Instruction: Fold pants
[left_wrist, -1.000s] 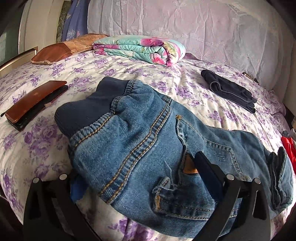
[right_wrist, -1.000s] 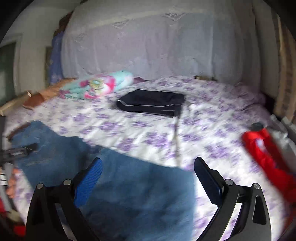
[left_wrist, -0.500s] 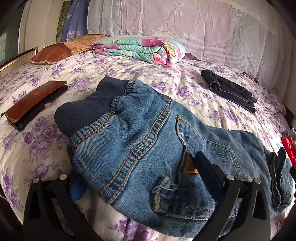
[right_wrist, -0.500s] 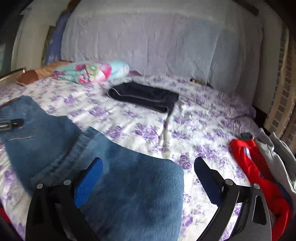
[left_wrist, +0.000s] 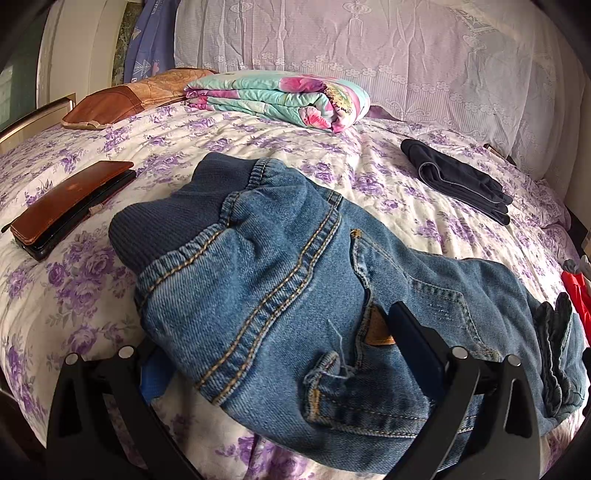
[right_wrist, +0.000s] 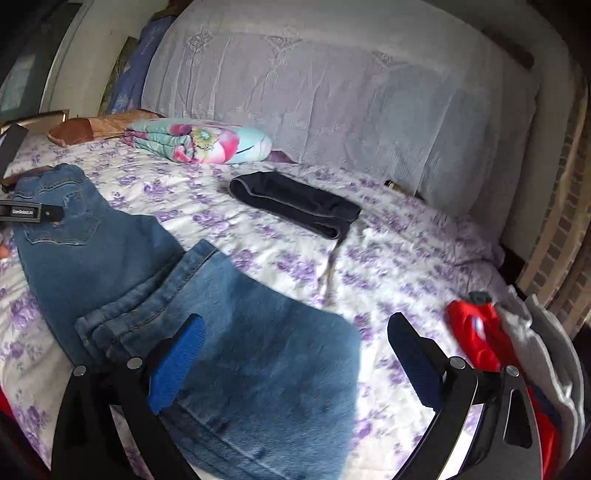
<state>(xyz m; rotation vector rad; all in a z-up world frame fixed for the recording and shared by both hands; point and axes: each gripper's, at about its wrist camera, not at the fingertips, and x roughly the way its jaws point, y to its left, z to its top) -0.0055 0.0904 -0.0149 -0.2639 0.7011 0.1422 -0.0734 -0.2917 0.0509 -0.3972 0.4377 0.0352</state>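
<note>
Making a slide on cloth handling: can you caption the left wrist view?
Open left gripper straddles the waist end of blue jeans lying on a floral bedspread.

Open floral purple bedspread (right_wrist: 399, 251) between blue denim jeans (left_wrist: 280, 280) and folded dark navy garment (right_wrist: 295, 205). Brown leather wallet (left_wrist: 70, 205) beside waistband, left. Folded floral turquoise quilt (left_wrist: 280, 98) blocking far side; red garment (right_wrist: 476, 336) crowding right edge.
</note>
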